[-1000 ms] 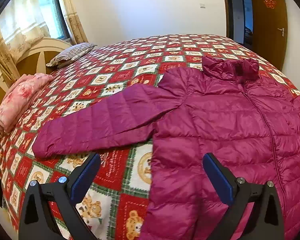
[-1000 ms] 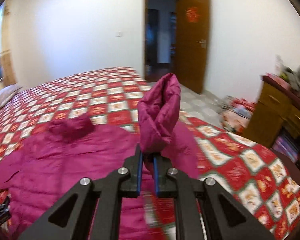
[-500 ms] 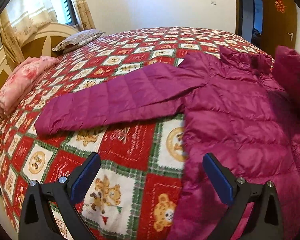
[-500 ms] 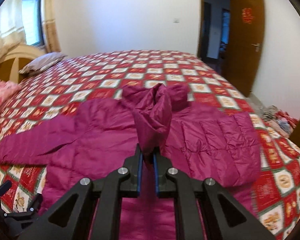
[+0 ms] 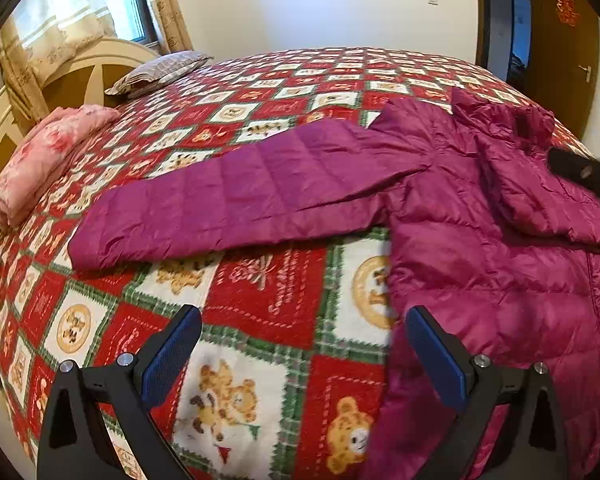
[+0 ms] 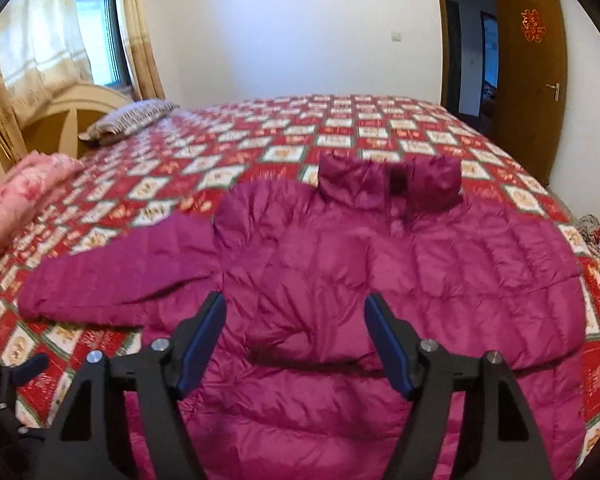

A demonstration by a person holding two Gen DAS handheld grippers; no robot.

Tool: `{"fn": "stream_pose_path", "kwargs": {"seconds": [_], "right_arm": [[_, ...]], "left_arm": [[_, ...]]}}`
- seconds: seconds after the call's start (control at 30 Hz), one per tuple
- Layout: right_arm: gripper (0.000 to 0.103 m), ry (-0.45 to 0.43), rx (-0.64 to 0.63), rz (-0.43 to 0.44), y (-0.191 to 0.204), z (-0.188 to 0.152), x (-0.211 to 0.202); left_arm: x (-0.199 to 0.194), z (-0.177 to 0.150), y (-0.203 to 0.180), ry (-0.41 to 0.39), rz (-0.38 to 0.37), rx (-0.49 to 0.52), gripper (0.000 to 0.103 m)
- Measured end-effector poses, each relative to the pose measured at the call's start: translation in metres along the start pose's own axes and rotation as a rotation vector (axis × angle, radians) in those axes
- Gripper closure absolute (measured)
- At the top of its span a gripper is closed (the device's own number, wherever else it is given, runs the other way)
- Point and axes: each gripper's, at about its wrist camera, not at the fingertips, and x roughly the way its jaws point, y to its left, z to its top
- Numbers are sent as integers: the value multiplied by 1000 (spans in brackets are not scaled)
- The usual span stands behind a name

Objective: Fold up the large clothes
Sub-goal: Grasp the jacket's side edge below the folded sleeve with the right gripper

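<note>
- Your right tool (image 6: 294,336) has let go of the jacket sleeve (image 6: 440,292) it was clamping half a second ago; that sleeve is now lying folded across the chest.
- You are holding both tools with fingers spread apart, gripping nothing.
- The magenta puffer jacket (image 5: 480,248) is lying face up on the bed (image 5: 260,292), its other sleeve (image 5: 240,204) stretching out toward the pink folded blanket (image 5: 40,160).
- Your left tool (image 5: 302,352) is hovering over the quilt beside the jacket's side edge.

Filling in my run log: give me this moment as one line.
step: right sleeve folded across jacket | left sleeve spread on bed | right gripper open | left gripper open
</note>
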Motion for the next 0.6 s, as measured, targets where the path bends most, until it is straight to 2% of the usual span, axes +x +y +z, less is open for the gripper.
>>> {"fn": "stream_pose_path", "kwargs": {"seconds": [0.07,0.1,0.17,0.27,0.33,0.47,0.53,0.6], "right_arm": [[32,-44,6,-5,-12,5,-17],[35,-69,4,-39,-21,8,-24],[52,-96,2,-121,-40,14,-30],[65,-67,75,-250,-94,19,-25],[65,-14,165,-363,-139,14,-16],[65,43,262,-465,-195,-4,-4],[65,96,292,-472,-214,-13,5],[65,158,345,-428,-230,-28,16]], "left_arm": [[-3,4,-9,-16,-7,23,1],[-6,7,-13,-26,-8,35,1],[-9,14,-22,-46,-11,54,1],[-13,33,-42,-70,-33,68,1],[-15,48,-59,-93,-37,87,1],[-15,79,-101,-154,-14,127,1],[-4,89,-120,-147,-9,138,1],[14,92,-136,-121,-4,142,1]]}}
